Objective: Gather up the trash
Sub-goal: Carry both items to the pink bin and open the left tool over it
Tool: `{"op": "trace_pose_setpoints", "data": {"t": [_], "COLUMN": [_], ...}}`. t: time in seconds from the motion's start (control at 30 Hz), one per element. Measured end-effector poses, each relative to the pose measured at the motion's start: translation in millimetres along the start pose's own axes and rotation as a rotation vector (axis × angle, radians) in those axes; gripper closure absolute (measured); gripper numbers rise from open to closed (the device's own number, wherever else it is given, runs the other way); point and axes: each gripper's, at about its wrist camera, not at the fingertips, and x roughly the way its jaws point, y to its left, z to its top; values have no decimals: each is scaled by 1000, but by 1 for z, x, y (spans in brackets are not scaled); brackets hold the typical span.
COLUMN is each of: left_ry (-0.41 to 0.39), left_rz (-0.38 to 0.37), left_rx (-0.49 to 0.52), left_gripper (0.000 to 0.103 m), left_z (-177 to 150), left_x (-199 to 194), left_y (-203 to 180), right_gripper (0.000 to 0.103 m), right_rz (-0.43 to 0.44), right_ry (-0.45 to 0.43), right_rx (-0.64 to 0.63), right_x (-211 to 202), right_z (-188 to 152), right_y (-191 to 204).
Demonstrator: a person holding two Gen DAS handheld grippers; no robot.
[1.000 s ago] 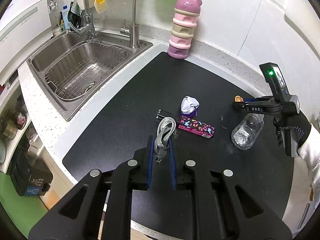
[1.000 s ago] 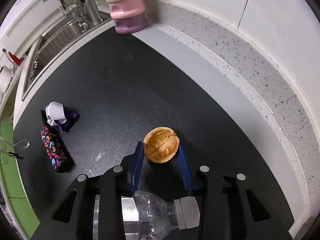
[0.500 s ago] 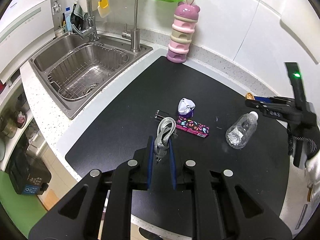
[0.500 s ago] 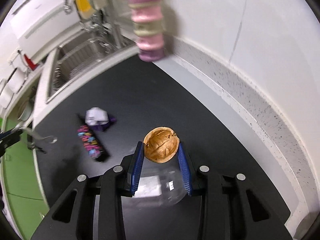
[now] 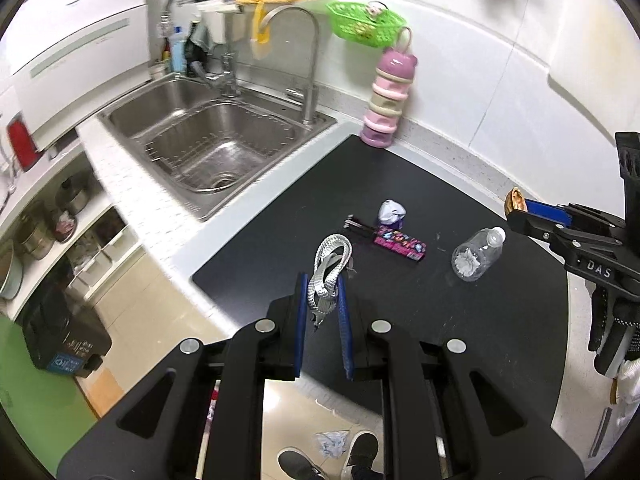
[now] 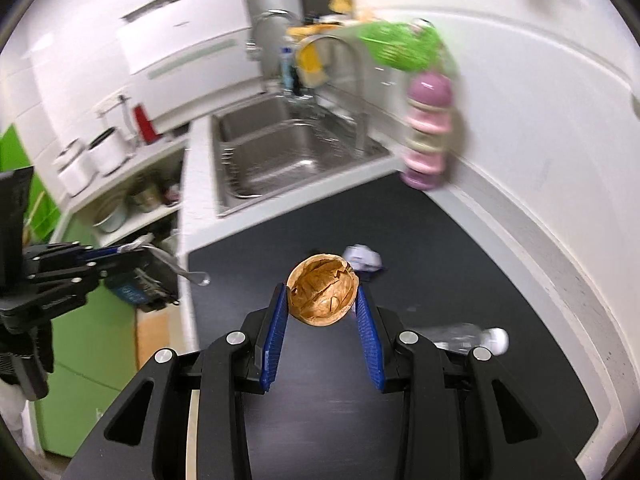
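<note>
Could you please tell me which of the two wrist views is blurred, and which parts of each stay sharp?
Right wrist view: motion blur smears the pink stacked container, green basket and steel sink; the brown walnut shell half in the right gripper stays sharp. Left wrist view: mostly crisp, slight blur on the counter's edge; the silver braided strap in the left gripper and the clear plastic bottle are clear.

A silver braided strap (image 5: 326,270) and a walnut shell half (image 6: 322,295) are held aloft; bottle (image 5: 476,254), patterned wrapper (image 5: 399,243) and crumpled wad (image 5: 391,212) lie on the black mat (image 5: 280,216).
</note>
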Motion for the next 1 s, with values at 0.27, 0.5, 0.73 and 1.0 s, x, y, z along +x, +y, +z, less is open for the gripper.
{"op": "trace_pose_setpoints", "data": {"t": [0.27,0.5,0.73,1.0], "left_ry": [-26,-5,54,153], "left_rz": [80,174,244,231], "left_rx": [-99,-237,-364,-470], "left_gripper": [89,89,89,89], "left_z": [-43,-98,-160,-238], "left_x": [-51,-77,-63,29], "left_y": [59,136,217,296], "right_gripper": [69,69,69,69], "right_rz": [137,260,339,343], "right_ry": [2,65,171,297], "right_rx": [-132,-249,-351,-431], "right_x": [16,59,135,247], "right_z": [8,0,-18,-63], "right_y": [98,198,288,345]}}
